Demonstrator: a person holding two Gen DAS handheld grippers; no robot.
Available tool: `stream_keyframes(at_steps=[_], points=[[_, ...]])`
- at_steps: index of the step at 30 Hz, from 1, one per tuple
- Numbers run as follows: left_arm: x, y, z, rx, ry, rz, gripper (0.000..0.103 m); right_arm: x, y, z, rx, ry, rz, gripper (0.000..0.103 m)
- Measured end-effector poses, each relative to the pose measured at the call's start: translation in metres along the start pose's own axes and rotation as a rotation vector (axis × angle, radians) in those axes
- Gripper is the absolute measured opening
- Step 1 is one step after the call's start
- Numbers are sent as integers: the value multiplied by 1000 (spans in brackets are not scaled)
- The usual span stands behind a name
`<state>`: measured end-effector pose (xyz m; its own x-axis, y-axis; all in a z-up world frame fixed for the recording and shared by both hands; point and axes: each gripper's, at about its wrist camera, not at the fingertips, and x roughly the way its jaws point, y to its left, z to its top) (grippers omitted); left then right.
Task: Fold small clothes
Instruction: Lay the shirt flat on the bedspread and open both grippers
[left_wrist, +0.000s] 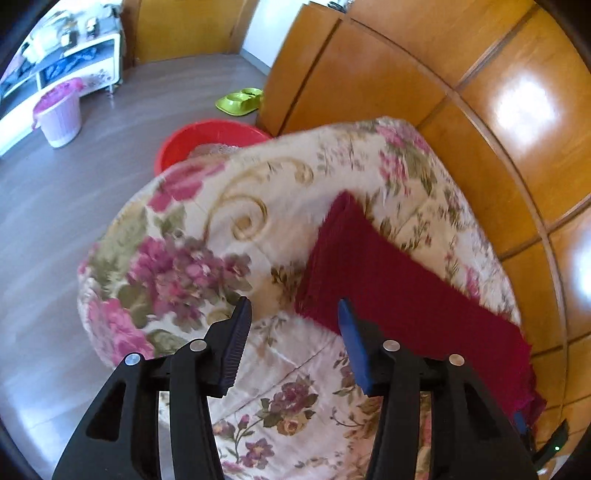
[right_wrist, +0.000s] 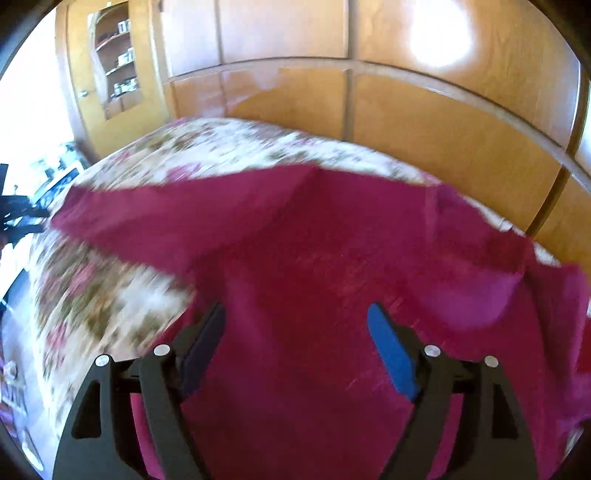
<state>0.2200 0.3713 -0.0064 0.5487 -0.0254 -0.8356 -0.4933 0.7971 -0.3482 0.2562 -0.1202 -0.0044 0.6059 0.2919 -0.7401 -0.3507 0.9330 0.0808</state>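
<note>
Two claws hang wide and empty above the floral bed (left_wrist: 192, 229). From the left claw (left_wrist: 293, 314) the dark red garment (left_wrist: 376, 280) lies at two o'clock, its long axis running toward eleven. The right claw (right_wrist: 297, 314) hovers directly over that cloth, so it looks nearer for the next grasp.

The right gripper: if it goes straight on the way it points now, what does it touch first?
Most likely the red garment: the open right gripper points at its spread cloth, and nothing shows between the fingers. The view is blurred, so the depth is uncertain.
</note>
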Motion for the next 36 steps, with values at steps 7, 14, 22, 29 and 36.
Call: stream_keyframes(at_steps=[7, 14, 22, 29, 36], points=[[19, -32, -16, 167, -73, 252, 44, 38, 6, -8, 33, 93, -22, 88], [-18, -65, -56, 186, -152, 165, 45, -17, -33, -23, 148, 29, -19, 87], [-52, -163, -177, 465, -117, -151, 45, -131, -168, -93, 463, -53, -195, 78], [-64, -246, -268, 697, -87, -328, 45, -210, -314, -186, 826, -60, -528, 65], [-59, -281, -324, 809, -16, -368, 45, -211, -384, -223, 949, -13, -563, 65]])
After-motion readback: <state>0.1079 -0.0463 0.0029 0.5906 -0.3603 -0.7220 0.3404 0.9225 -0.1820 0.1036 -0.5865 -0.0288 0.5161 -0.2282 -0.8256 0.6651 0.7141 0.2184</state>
